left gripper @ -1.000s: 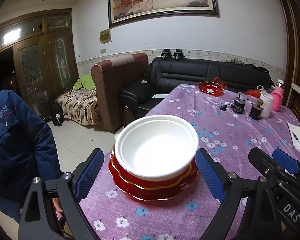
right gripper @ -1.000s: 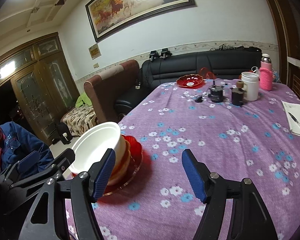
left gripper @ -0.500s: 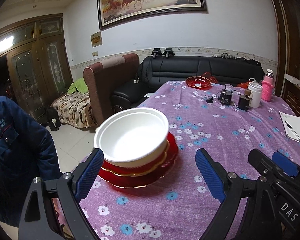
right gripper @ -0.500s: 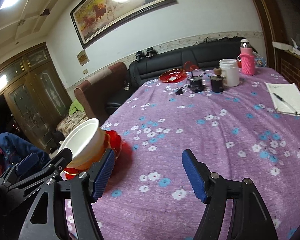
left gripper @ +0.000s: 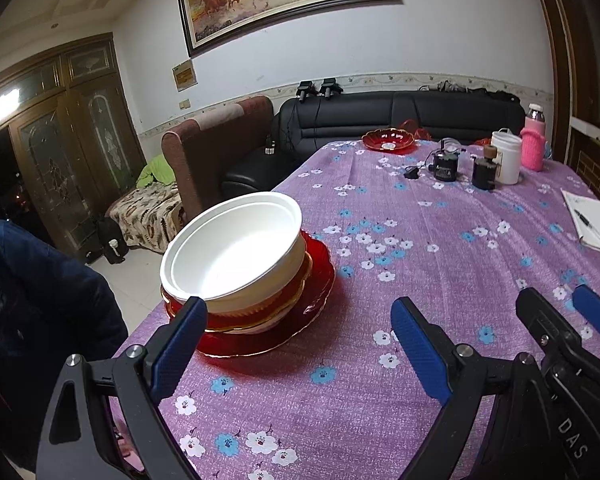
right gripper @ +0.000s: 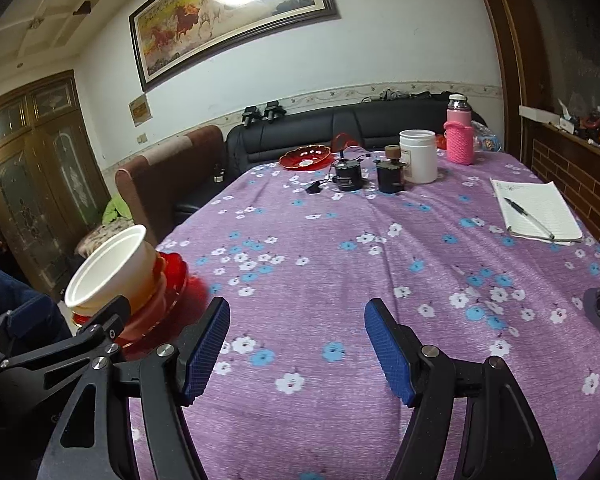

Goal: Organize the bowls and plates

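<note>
A long bench under a purple cloth printed with white and blue flowers fills most of both views. Behind its far end stands a black sofa, with a brown armchair to its left.

Near the bench's left edge sits the stack: a wide red plate at the bottom, gold-rimmed red dishes above it, and a white bowl on top, its mouth tilted a little toward the left wrist camera. In the right wrist view the same bowl shows at far left.

The left tool hangs just in front of the stack, jaws wide apart and gripping nothing; its left blue pad overlaps the stack's near rim in the picture, though whether it touches cannot be told. The right tool hangs over bare cloth to the right of the stack, jaws also well apart and empty.

At the far end lie a second red plate, a white jar, a pink-sleeved bottle and two small dark containers. A notepad with a pen lies by the right edge.
</note>
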Demonstrator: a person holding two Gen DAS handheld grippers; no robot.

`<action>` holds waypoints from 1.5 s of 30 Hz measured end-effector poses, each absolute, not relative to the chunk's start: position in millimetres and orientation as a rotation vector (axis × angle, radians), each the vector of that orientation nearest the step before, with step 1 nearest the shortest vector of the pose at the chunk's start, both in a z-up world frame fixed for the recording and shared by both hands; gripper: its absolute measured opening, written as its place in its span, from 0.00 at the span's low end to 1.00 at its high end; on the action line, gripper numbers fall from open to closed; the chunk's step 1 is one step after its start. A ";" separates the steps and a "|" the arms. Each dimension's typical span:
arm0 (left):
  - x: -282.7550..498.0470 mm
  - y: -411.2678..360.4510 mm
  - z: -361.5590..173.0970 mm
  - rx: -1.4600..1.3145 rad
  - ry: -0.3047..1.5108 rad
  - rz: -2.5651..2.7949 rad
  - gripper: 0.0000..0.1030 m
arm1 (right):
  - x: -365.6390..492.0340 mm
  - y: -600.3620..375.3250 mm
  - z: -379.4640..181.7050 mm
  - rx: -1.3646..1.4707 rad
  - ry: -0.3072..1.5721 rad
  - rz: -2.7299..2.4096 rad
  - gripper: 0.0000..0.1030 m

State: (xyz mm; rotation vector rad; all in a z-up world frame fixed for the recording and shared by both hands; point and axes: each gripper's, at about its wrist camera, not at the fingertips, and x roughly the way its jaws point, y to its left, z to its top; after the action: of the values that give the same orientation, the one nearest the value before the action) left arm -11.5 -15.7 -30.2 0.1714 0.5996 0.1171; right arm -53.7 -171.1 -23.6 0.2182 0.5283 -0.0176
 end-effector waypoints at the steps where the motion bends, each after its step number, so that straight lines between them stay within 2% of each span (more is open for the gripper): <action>1: -11.3 -16.9 -31.2 0.175 0.601 0.122 0.90 | -54.3 -170.5 -24.0 0.207 0.524 -0.024 0.73; 13: -7.3 -17.9 -41.4 0.148 0.636 0.117 0.90 | -60.9 -164.4 -22.0 0.095 0.470 -0.110 0.74; 21: -5.9 -10.1 -48.0 0.119 0.652 0.114 0.90 | -61.5 -156.6 -22.5 0.006 0.445 -0.209 0.87; 33: -13.2 29.2 -36.5 -0.026 0.576 0.153 0.91 | -55.1 -135.5 -32.3 -0.019 0.518 -0.166 0.87; 45: -18.7 38.9 -39.4 -0.034 0.540 0.167 0.93 | -48.8 -85.3 -23.2 -0.066 0.528 -0.003 0.87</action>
State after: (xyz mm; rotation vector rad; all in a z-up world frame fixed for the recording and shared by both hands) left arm -18.7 38.9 -39.4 -0.0341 0.5395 0.1667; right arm -48.8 -85.3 -23.2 -0.0659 0.5283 -0.0033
